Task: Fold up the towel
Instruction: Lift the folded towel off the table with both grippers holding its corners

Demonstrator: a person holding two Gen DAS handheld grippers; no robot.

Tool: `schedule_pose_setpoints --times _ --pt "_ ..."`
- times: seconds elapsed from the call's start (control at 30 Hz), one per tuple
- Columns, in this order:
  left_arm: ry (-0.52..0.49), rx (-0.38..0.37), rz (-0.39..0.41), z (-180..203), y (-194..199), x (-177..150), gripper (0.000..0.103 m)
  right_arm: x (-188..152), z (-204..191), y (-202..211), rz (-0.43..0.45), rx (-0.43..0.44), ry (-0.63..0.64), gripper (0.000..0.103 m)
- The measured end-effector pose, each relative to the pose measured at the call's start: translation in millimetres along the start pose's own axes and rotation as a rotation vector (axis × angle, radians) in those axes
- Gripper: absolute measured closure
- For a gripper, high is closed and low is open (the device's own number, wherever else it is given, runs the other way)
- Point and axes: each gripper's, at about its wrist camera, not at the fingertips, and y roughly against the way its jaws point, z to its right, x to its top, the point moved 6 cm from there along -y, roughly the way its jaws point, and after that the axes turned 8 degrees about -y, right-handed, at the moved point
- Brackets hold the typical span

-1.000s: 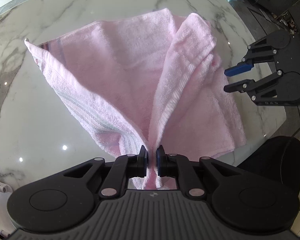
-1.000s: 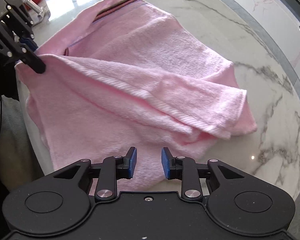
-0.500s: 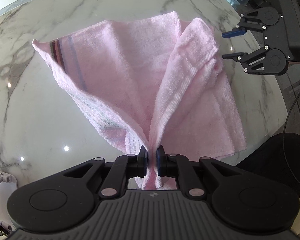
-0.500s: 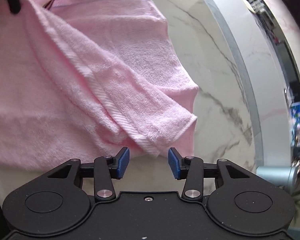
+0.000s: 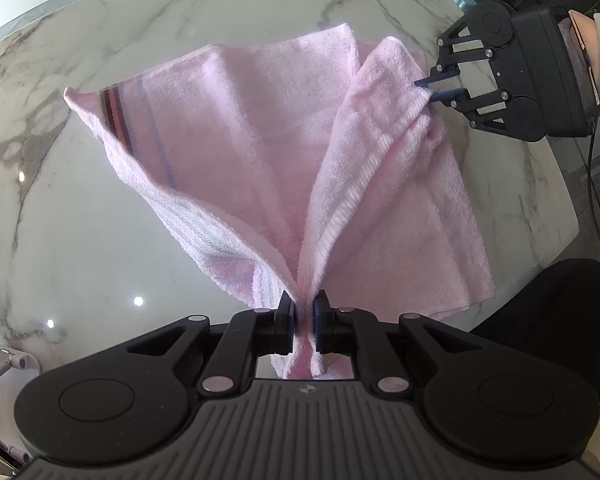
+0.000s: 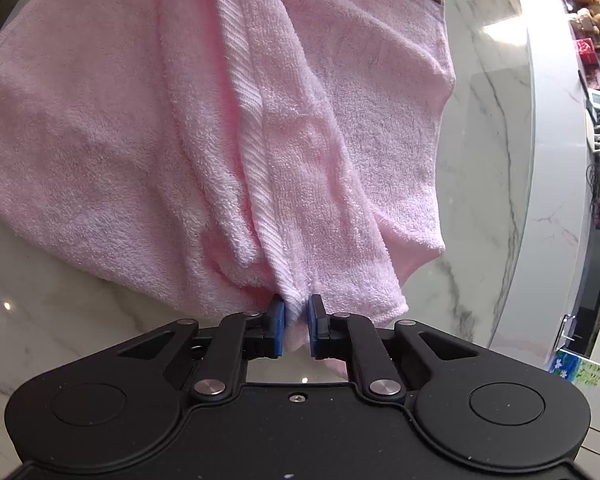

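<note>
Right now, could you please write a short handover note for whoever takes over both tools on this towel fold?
Left tool: shut on a gathered corner of the pink towel, lifted off the table.
Right tool: closed on the ribbed edge at the other corner; a small gap shows between its pads.
Most of the towel lies on the marble table, striped end farthest from the left tool.
Done: both corners grasped. Left: carry them over to the striped end, lay flat, release.

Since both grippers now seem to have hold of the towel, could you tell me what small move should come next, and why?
Probably lift both corners together and carry them toward the striped end. The left gripper and right gripper each pinch the pink towel, whose ribbed hem runs between them, while the rest lies on the marble table.
</note>
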Motion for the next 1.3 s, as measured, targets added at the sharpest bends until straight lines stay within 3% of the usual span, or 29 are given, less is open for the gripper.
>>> schedule_pose_setpoints --times 0.23,0.5,0.57,0.63,0.7,0.9,1.03,1.2,1.3 --pt "-0.006 0.011 0.010 0.7 -1.1 -4.7 0.095 14.3 16.2 12.2 -0.026 0.010 0.068 0.096" --pt "-0.003 0.012 0.036 0.1 0.8 -8.9 0.095 50.5 53.0 49.3 -0.035 -0.003 0.162 0.096" --pt "-0.001 0.009 0.045 0.0 1.8 -10.4 0.095 64.1 62.7 57.9 -0.050 0.028 0.168 0.096" --pt "0.002 -0.004 0.056 1.0 2.9 -11.8 0.095 74.7 71.5 61.7 -0.102 0.100 0.151 0.096" --pt "0.008 -0.024 0.069 2.2 4.0 -12.9 0.095 80.8 76.1 63.7 -0.109 0.064 0.194 0.096" --pt "0.023 -0.065 0.096 0.6 6.6 -15.3 0.094 99.7 87.5 62.9 -0.126 0.076 0.193 0.096" --pt "0.031 -0.078 0.108 -4.2 9.7 -16.3 0.095 99.4 81.0 56.6 -0.139 0.111 0.266 0.096" --pt "0.030 -0.085 0.115 -6.9 12.1 -17.2 0.095 87.0 63.7 43.8 -0.130 0.165 0.392 0.087" --pt "0.025 -0.090 0.119 -7.2 13.5 -16.1 0.095 72.0 49.5 29.2 -0.176 0.133 0.538 0.082"
